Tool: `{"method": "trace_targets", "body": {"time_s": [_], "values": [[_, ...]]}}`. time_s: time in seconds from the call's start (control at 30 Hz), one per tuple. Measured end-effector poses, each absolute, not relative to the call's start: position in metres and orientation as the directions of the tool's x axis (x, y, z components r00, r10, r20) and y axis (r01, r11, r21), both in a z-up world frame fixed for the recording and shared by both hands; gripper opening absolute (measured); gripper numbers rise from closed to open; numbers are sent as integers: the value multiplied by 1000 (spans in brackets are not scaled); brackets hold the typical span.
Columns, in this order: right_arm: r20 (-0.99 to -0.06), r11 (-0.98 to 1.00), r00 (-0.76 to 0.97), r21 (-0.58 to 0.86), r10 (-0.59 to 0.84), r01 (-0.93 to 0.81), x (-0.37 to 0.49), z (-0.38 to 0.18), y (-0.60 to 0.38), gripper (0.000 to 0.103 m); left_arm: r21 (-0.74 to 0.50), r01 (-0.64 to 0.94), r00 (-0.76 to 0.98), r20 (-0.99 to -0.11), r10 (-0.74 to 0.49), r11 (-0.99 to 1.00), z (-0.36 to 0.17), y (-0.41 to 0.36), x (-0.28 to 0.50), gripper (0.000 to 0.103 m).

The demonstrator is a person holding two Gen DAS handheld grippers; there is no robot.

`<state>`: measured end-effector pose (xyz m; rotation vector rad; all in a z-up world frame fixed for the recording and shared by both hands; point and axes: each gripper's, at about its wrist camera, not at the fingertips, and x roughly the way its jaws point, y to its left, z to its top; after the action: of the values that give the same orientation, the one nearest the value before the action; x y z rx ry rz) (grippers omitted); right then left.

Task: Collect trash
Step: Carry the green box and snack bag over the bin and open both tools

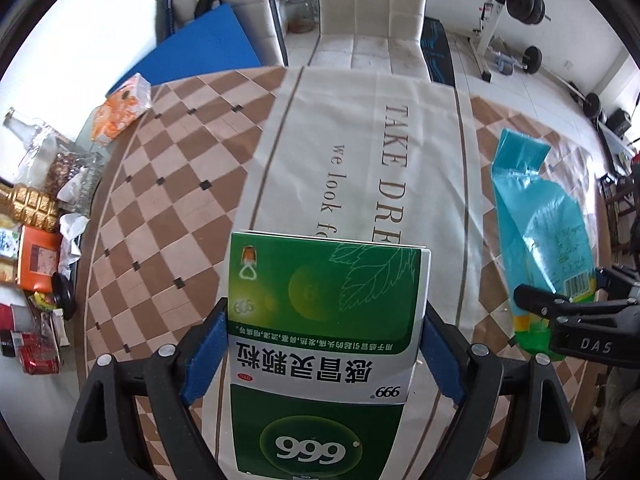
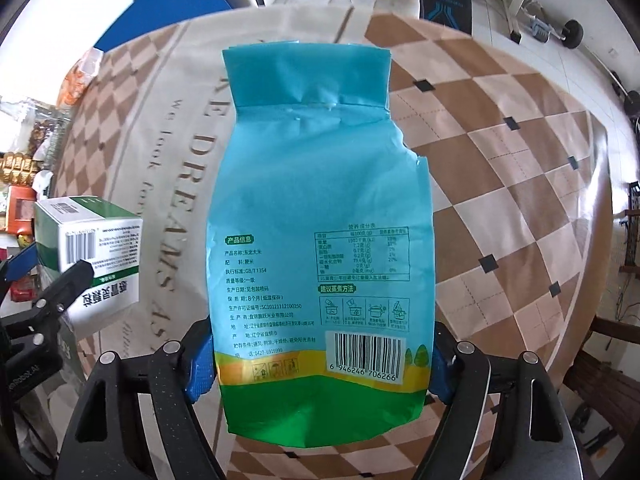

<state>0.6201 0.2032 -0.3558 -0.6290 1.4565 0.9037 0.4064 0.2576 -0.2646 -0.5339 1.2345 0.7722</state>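
A green and white medicine box (image 1: 328, 304) sits between the blue pads of my left gripper (image 1: 326, 320), which is shut on its sides and holds it above the table. My right gripper (image 2: 320, 356) is shut on the lower part of a flat blue and green food bag (image 2: 316, 184), printed side with a barcode facing the camera. The left wrist view has the bag (image 1: 540, 220) at the right, with the right gripper (image 1: 572, 288) clamped on its lower end. The right wrist view shows the box (image 2: 100, 248) at the left in the left gripper (image 2: 52, 272).
Below lies a table under a brown checkered cloth (image 1: 160, 200) with a cream lettered runner (image 1: 360, 140). Along its left edge stand a glass bottle (image 1: 24, 128), an orange snack bag (image 1: 120, 112), a gold box (image 1: 32, 204) and other packets. A cream chair (image 1: 372, 20) faces the far side.
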Motion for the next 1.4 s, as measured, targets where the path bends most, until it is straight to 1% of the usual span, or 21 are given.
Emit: {"method": "trace_targets", "body": {"time_s": [0.17,0.4,0.6,0.8,0.93,1.1,1.23,1.4], "values": [[-978,540,-105,188,181,-820,603,-328,187,81,23,-781,189,-944,271,624,-232,243,381,86],[-966,528,-93,212,242,-823,548,-286,142,80,-1,-791,253,-911,326,612,-187,196,323,86],[-954,528,-84,232,289,-817,471,-259,84,80,-40,-797,307,-886,347,603,-163,142,246,86],[-941,531,-109,274,321,-802,378,-250,13,80,-88,-801,341,-880,331,592,-159,83,162,86],[-931,510,-177,325,318,-796,315,-256,-32,79,-154,-815,359,-891,278,559,-172,48,109,86],[-934,467,-241,342,262,-816,241,-277,-76,79,-245,-841,370,-911,182,483,-211,16,55,86],[-936,429,-305,351,175,-832,185,-315,-105,79,-270,-865,348,-930,118,423,-254,-9,24,86],[-937,406,-345,337,55,-850,142,-377,-129,79,-245,-903,274,-961,34,353,-325,-28,-3,86]]}}
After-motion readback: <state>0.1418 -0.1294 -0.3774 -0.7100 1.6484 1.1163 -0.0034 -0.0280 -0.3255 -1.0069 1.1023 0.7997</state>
